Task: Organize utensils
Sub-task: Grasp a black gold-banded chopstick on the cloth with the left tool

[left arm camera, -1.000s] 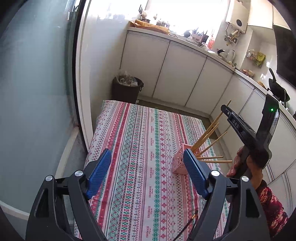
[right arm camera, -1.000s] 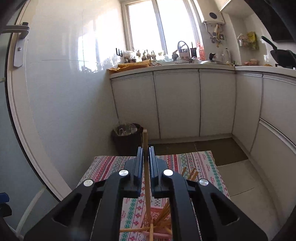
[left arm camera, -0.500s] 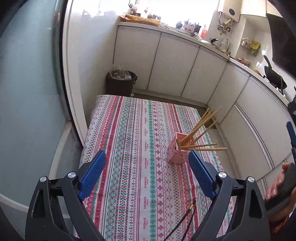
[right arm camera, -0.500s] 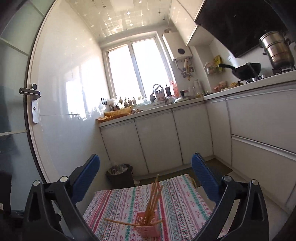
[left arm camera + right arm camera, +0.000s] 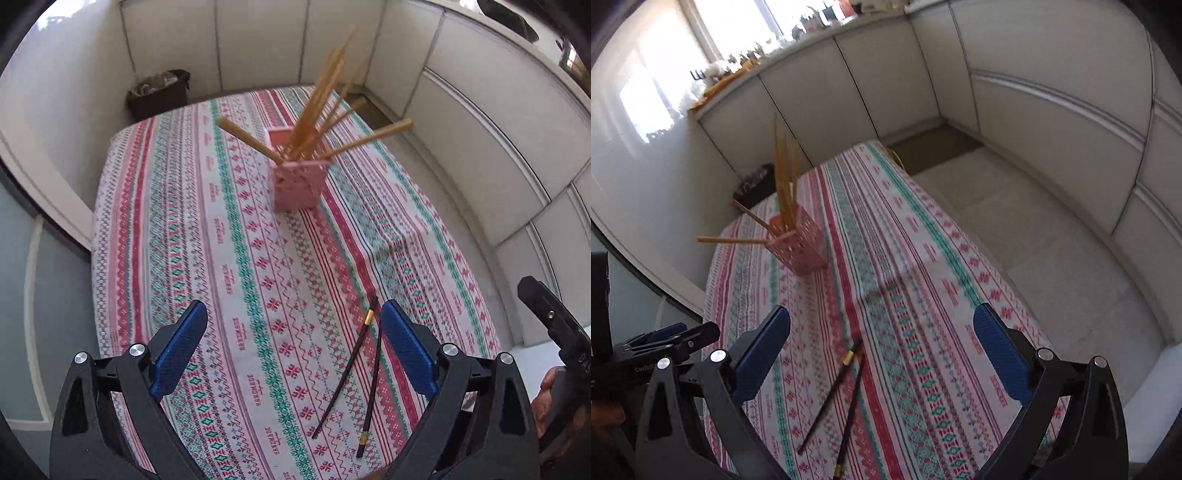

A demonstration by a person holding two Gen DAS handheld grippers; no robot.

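1. The left gripper (image 5: 291, 350) has its jaws opening, wide apart and empty, over the patterned-cloth worktop (image 5: 177, 229).
2. The right gripper (image 5: 882, 354) has its jaws wide apart, empty.
3. 2 black chopsticks with gold bands (image 5: 364, 373) lie crossed on the cloth near both.
4. Farther off, a pink perforated holder (image 5: 297, 182) stands upright with wooden chopsticks (image 5: 321, 99) inside.

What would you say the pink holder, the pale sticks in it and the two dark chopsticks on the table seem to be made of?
Pink holder: probably plastic, matte, with a moulded pattern of small holes in its walls. Pale sticks: likely bamboo or wood, unvarnished tan with square-cut ends. Dark chopsticks: glossy black, perhaps lacquered wood or plastic, each with a gold band that looks metallic; the pictures cannot settle which.
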